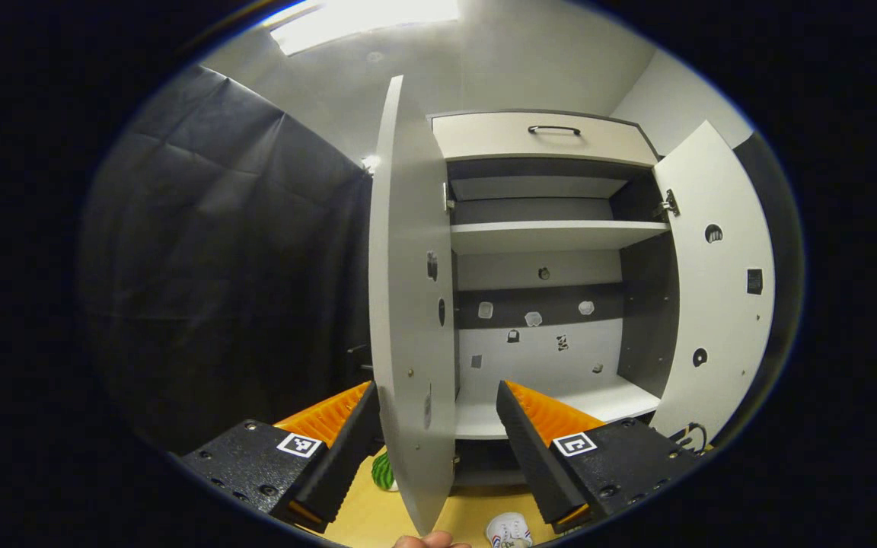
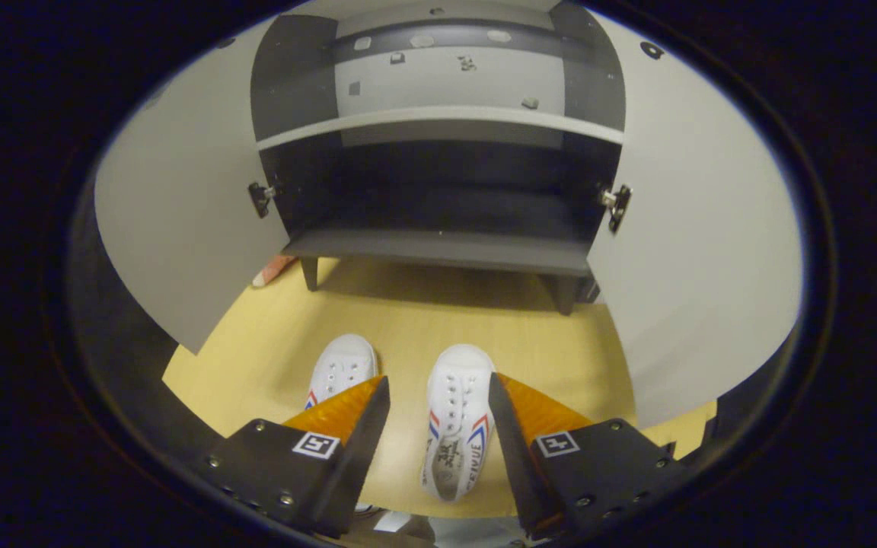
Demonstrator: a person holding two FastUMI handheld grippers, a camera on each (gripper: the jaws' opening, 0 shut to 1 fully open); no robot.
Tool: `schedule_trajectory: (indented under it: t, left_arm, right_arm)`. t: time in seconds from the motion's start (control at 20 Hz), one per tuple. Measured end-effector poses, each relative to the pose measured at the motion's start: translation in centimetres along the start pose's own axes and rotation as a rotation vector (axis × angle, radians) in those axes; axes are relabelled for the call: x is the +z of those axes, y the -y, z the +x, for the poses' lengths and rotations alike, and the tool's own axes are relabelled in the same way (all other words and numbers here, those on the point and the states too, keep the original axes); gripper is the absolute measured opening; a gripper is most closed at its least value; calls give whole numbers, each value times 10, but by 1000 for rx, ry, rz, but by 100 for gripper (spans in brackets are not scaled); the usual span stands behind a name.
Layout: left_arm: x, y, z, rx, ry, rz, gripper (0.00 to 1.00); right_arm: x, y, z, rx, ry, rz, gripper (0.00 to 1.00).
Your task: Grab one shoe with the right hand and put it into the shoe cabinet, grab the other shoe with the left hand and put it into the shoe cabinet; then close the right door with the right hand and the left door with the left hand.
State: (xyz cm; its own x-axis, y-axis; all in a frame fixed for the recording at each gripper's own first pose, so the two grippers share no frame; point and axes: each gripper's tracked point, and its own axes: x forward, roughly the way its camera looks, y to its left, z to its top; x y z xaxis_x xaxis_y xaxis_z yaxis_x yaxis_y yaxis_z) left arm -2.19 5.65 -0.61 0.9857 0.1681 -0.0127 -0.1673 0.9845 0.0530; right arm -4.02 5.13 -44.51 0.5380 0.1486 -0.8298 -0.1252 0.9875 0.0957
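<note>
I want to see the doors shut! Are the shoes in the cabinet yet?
Not yet. Both white shoes sit on the floor, the shoe cabinet is empty and both doors hang open. The right hand-held gripper is open around one shoe. Storing the shoes and shutting the doors remain.

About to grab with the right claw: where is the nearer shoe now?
In the right gripper view, that white shoe lies on the yellow floor between the open right claw fingers, beside the other shoe.

A ceiling light panel [image 1: 366, 21] blows out to white glare in the left gripper view, the lowest cabinet shelf [image 2: 438, 247] lies in deep shadow, and fisheye distortion bows both doors' edges; focus stays sharp.
</note>
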Motion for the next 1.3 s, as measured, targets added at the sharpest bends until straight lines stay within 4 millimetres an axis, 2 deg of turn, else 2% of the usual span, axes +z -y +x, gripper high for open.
schedule_trajectory:
  t: [0.1, 0.4, 0.8, 0.85, 1.0, 1.05, 1.1, 1.15, 1.2, 1.3]
  left_arm:
    - [-3, -6, -1, 19, -7, 1, 94]
    - [-9, -27, -3, 81, -24, 10, 95]
    - [-20, -48, -6, 146, -55, -3, 95]
    - [-20, -50, -7, 153, -57, -3, 94]
    - [-21, -55, -10, 170, -58, -8, 95]
    - [-23, -55, -10, 172, -61, -12, 95]
    - [-24, -56, -9, 173, -65, -14, 94]
    - [-25, -57, -11, 173, -68, -17, 94]
    - [-26, -56, -11, 172, -72, -20, 95]
    - [-28, -57, -11, 172, -76, -22, 94]
  right_arm:
    - [-23, -6, 13, 29, -74, 20, 78]
    - [-63, -13, 47, 53, -229, 38, 78]
    - [-99, -16, 73, 43, -365, 24, 79]
    - [-97, 1, 76, -32, -362, -25, 79]
    - [-101, 4, 78, -59, -375, -68, 28]
    - [-95, 4, 71, -62, -368, -66, 28]
    - [-98, 3, 77, -59, -369, -79, 18]
    - [-104, 3, 86, -50, -352, -45, 18]
    - [-96, 0, 81, -50, -341, -32, 1]
    - [-94, 2, 76, -49, -314, 10, 1]
